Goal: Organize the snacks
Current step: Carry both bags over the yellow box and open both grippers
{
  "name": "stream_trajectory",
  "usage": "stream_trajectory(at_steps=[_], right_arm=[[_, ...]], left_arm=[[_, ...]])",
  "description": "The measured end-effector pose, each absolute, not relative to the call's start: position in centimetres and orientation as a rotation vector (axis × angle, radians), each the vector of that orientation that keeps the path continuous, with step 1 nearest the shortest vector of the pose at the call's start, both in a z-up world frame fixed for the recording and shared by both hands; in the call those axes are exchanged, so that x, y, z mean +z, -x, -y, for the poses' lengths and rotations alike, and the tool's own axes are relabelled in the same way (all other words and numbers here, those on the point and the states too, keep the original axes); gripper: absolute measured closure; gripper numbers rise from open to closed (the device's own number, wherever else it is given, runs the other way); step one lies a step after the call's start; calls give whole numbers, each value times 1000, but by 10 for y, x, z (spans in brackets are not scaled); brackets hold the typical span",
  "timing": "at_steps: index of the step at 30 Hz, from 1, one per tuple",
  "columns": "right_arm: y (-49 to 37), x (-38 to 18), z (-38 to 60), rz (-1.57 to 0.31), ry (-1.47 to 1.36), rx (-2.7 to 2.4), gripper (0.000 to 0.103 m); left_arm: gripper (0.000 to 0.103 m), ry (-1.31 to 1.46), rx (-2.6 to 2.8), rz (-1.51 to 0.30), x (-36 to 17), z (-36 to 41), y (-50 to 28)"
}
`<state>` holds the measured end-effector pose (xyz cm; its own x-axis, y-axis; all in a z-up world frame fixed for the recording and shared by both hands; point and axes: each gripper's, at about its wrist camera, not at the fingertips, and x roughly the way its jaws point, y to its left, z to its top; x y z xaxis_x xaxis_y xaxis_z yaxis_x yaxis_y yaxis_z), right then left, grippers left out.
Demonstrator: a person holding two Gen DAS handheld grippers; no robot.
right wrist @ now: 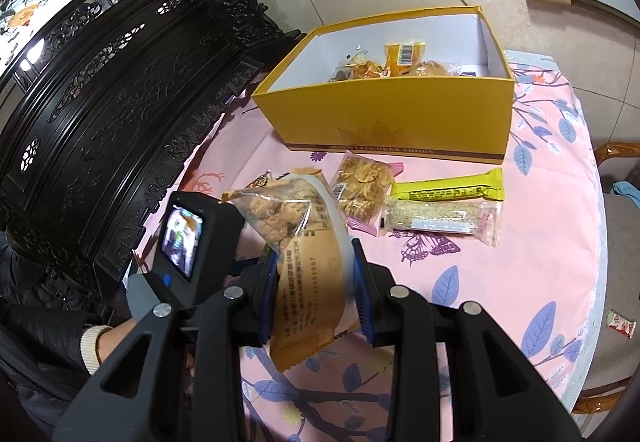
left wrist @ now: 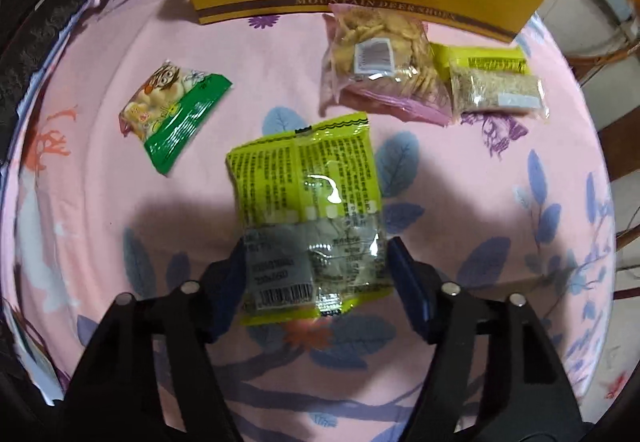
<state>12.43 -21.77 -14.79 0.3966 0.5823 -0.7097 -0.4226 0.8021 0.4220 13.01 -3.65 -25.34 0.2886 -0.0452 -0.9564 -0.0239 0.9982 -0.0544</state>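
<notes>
Landmark: we place everything by the yellow box point(right wrist: 384, 114) on the pink floral surface point(left wrist: 480, 202).
Left tongs point(left wrist: 316, 262): parted astride the lime-green packet point(left wrist: 304, 202), which lies well in front of the box; we cannot tell whether the pads press it.
Right tongs point(right wrist: 316, 282): clamped on the tan cookie bag point(right wrist: 296, 242), lifted in front of the box.
Look: glossy lime film, clear lower window, barcode.
Handling: we judge it light, crinkly, slippery; grip across the flat lower half.

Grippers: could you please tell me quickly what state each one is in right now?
Left claw: open around the yellow-green packet.
Right claw: shut on the cookie bag.
</notes>
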Motion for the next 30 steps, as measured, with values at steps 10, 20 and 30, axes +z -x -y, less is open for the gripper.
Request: stream_trajectory(at_steps=[10,20,30], right_arm=[[-128,-142,217,-955,-180,639,69],[-164,-83,209,-786,-144,658,69],[-242,-17,205,-588,-107,580,69]], left_arm=[[37,99,-24,-1051,-177,10,-107],[37,104,-52,-789,-79,-1,-161],[36,67,-116,-616,-7,4,-246]])
